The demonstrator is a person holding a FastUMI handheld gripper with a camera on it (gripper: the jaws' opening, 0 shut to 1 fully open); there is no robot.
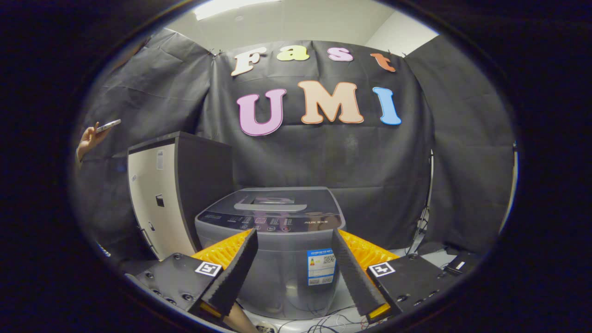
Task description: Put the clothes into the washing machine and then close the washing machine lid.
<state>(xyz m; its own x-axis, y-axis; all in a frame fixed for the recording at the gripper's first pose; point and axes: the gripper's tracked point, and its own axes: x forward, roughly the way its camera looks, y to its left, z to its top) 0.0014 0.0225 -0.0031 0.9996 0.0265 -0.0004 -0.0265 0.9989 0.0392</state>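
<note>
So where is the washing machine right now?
In the gripper view, the washing machine stands just beyond the open tool, lid down, against the booth's black cloth wall, with a tall cabinet beside it.

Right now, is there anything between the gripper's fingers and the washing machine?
Nothing. In the gripper view the open gripper holds nothing, and the washing machine stands just ahead, lid shut.

the gripper (293,240) has its fingers (236,273) spread apart, holding nothing; just beyond them stands the washing machine (273,249), lid (277,203) down, beside a cabinet (171,194).
</note>
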